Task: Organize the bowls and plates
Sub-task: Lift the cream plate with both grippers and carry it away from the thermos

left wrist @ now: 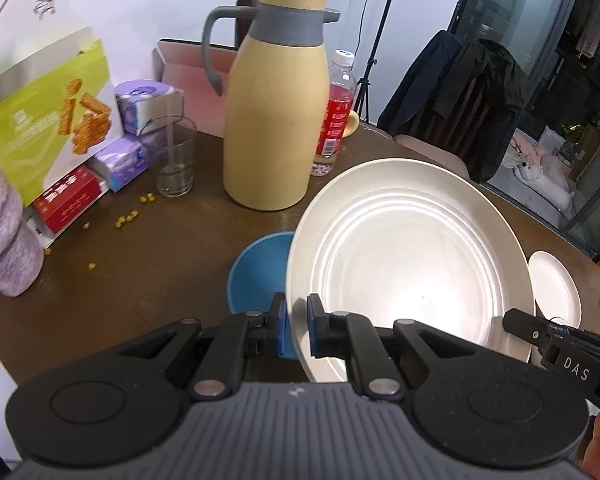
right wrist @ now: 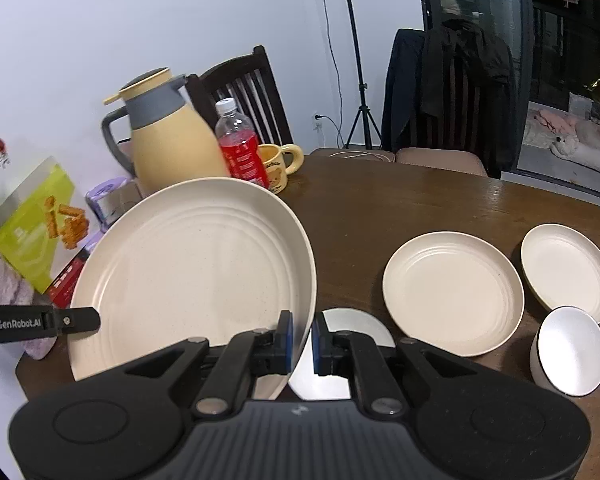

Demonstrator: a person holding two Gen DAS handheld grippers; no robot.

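A large cream plate point(left wrist: 412, 256) point(right wrist: 192, 272) hangs tilted above the brown table, held at two opposite rims. My left gripper point(left wrist: 297, 320) is shut on its left rim. My right gripper point(right wrist: 302, 332) is shut on its right rim. Under the plate's left edge sits a blue bowl point(left wrist: 256, 268), partly hidden. A pale flat dish point(right wrist: 340, 352) lies below the right gripper. To the right on the table lie a medium cream plate point(right wrist: 452, 292), a smaller cream dish point(right wrist: 568, 272) and a white bowl point(right wrist: 572, 350).
A yellow thermos jug point(left wrist: 276, 120), a red-labelled bottle point(left wrist: 338, 112), a drinking glass point(left wrist: 174, 156), tissue packs point(left wrist: 148, 108) and a snack box point(left wrist: 52, 120) crowd the far left. A yellow mug point(right wrist: 280, 164) stands behind them. Yellow crumbs point(left wrist: 128, 218) dot the table. Chairs ring the far edge.
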